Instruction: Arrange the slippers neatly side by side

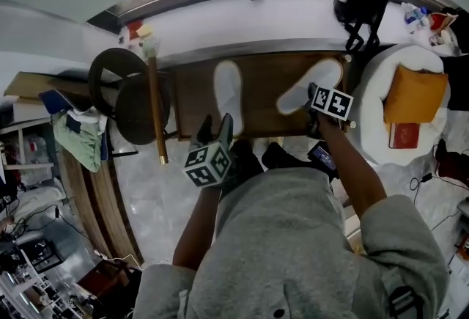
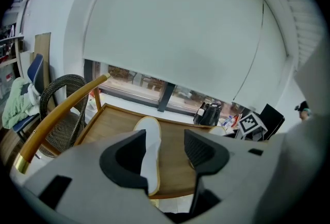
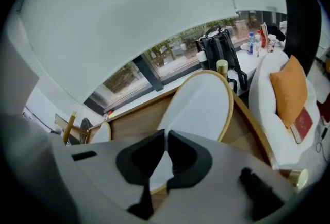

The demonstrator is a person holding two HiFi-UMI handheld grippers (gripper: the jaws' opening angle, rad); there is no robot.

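Observation:
Two white slippers with tan rims lie on a low wooden table [image 1: 260,83]. The left slipper [image 1: 228,94] points straight away from me. The right slipper [image 1: 311,86] lies slanted, its toe toward the far right. My left gripper [image 1: 215,128] hovers open just short of the left slipper's heel; in the left gripper view that slipper [image 2: 149,151] shows between the spread jaws of the gripper [image 2: 165,153]. My right gripper [image 1: 314,95] is shut on the near end of the right slipper [image 3: 201,104], its jaws pinched on the sole in the right gripper view [image 3: 166,153].
A dark wicker chair [image 1: 132,94] with a long wooden arm [image 1: 155,108] stands left of the table. A black bag [image 1: 363,2] sits at the far right corner. A white armchair with an orange cushion [image 1: 414,94] and a red book [image 1: 404,136] is on the right.

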